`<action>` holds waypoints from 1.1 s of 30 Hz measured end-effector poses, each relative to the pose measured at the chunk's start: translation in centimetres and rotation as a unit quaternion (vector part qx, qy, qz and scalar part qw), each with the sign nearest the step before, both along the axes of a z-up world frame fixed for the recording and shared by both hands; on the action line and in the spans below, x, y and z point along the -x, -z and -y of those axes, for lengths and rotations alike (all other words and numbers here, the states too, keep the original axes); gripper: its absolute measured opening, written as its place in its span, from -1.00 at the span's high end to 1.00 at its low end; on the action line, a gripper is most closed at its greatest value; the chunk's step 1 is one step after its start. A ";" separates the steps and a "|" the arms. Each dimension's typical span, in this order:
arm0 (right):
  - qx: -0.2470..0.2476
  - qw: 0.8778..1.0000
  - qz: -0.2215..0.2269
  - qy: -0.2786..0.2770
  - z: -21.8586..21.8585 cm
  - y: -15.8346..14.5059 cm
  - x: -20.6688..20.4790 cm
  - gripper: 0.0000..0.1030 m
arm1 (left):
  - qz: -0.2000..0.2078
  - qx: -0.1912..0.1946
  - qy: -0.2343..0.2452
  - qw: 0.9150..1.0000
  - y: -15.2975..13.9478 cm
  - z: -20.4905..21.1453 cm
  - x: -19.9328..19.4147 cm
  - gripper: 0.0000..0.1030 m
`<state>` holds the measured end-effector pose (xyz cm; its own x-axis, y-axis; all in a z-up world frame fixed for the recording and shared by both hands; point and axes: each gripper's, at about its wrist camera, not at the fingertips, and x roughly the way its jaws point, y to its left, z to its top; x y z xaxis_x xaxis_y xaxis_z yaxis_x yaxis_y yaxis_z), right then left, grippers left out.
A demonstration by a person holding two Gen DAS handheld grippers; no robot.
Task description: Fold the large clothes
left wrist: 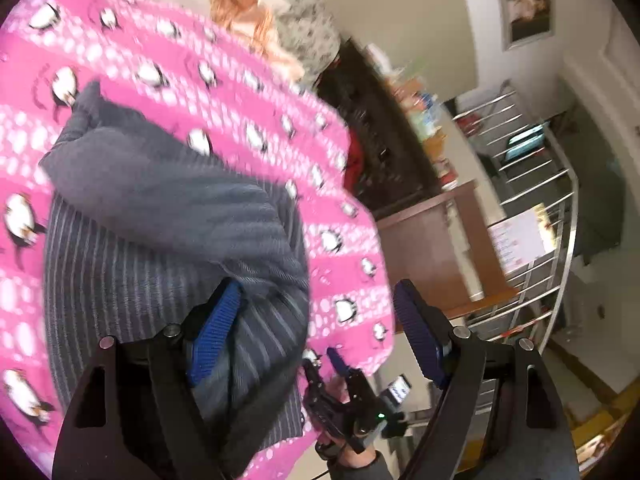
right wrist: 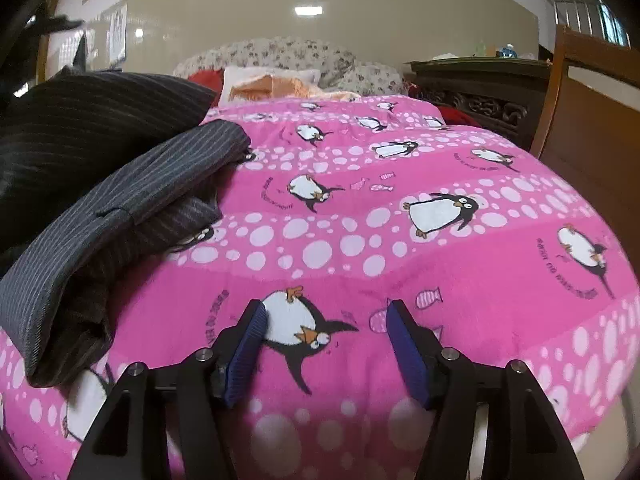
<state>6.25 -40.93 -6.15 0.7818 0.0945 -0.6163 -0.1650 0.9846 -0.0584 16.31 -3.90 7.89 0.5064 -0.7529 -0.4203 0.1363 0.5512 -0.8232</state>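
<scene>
A grey pinstriped garment [left wrist: 160,232] lies folded in layers on the pink penguin bedspread [left wrist: 256,112]. My left gripper [left wrist: 316,312] is open just above it; its left pad [left wrist: 216,332] overlaps the cloth's edge and the right pad is over the bedspread. In the right wrist view the same garment [right wrist: 120,208] lies at the left, with a darker striped cloth [right wrist: 80,120] behind it. My right gripper [right wrist: 324,344] is open and empty over the bare bedspread [right wrist: 440,280], to the right of the garment. It also shows in the left wrist view [left wrist: 344,396].
Pillows [right wrist: 272,80] and a floral headboard [right wrist: 280,52] are at the bed's far end. A dark carved dresser [right wrist: 480,92] and a wooden chair [right wrist: 580,120] stand to the right of the bed. A metal stair railing [left wrist: 532,200] is beyond the bed's edge.
</scene>
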 end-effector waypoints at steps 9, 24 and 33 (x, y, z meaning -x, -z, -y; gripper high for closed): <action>0.014 0.999 -0.023 0.033 -0.8 -0.2 0.5 -0.29 | 0.014 0.009 -0.044 0.999 3.4 -10.6 4.0 -0.56; 0.017 0.998 -0.008 0.067 -0.8 -6.2 2.9 -0.30 | 0.118 0.008 0.198 0.973 8.0 5.8 9.0 -0.64; -0.043 0.992 0.049 -0.110 -7.9 -13.7 4.0 -0.30 | 0.189 0.007 0.247 0.950 7.4 5.6 12.3 -0.64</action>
